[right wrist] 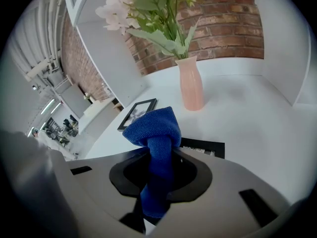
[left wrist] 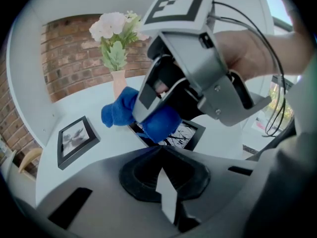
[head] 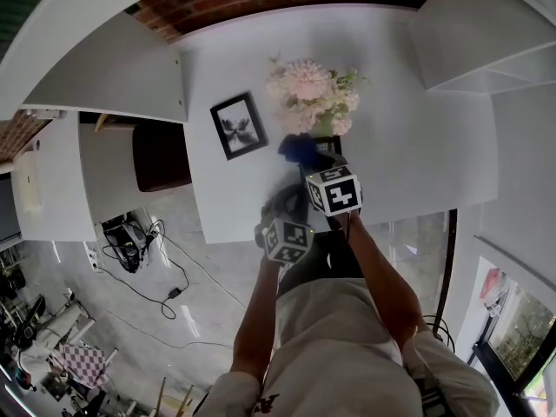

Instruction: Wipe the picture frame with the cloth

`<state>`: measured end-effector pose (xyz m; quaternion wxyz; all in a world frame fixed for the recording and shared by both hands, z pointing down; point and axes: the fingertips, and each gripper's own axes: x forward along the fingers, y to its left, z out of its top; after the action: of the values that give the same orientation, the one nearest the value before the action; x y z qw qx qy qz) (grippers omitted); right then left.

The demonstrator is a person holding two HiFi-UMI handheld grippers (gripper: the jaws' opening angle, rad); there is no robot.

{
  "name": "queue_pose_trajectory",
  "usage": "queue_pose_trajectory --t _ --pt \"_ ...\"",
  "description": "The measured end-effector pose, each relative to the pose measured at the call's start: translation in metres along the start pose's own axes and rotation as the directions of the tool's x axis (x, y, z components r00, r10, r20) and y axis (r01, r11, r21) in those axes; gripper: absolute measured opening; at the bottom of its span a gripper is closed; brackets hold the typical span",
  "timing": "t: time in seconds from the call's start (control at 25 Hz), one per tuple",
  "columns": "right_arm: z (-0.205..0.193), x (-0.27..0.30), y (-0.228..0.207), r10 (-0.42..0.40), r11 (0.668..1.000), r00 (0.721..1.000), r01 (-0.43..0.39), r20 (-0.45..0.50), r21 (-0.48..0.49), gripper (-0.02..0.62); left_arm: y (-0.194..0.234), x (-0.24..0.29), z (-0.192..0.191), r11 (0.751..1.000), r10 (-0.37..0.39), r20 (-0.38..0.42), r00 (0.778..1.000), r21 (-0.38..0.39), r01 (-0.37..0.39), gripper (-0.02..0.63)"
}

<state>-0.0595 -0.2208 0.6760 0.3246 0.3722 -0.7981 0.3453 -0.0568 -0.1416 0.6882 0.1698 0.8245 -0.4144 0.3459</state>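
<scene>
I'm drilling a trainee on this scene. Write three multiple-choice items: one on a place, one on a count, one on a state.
1. The pink vase stands:
A) on the white table
B) on the floor
C) on a chair

2. Count of picture frames on the table:
A) one
B) two
C) four

3. The right gripper is:
A) open and empty
B) shut on a frame
C) shut on the blue cloth

Key:
1 A, its base rests on the tabletop.
2 B, a second frame shows near the cloth.
3 C, the cloth is pinched between its jaws.
</scene>
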Motion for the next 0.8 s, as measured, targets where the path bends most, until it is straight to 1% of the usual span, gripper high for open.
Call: queue_pose_trajectory --t 0.12,0.28,0.44,0.8 --pt "-0.009 0.01 -0.002 -0.003 1.0 1.0 0.003 -0.024 0.003 0.078 0.0 0.0 0.0 1.0 0.001 -0.002 1.0 -0.001 -0.001 -0.003" --pt "-0.01 0.015 -0.005 0.015 1.0 1.0 -0.015 -0.005 0.0 0.078 0.001 0.001 0.0 1.0 0.006 0.001 1.0 -0.006 -0.006 -0.003" --pt "-0.01 0.012 -0.007 0.03 1.0 1.0 -0.03 -0.007 0.008 0.08 0.0 0.0 0.0 1.0 0.013 0.004 1.0 -0.014 -0.012 -0.003" --pt "-0.011 0.001 -0.026 -0.013 1.0 1.0 0.013 -0.008 0.013 0.08 0.001 0.0 0.0 1.0 0.021 0.006 1.0 -0.018 -0.021 -0.003"
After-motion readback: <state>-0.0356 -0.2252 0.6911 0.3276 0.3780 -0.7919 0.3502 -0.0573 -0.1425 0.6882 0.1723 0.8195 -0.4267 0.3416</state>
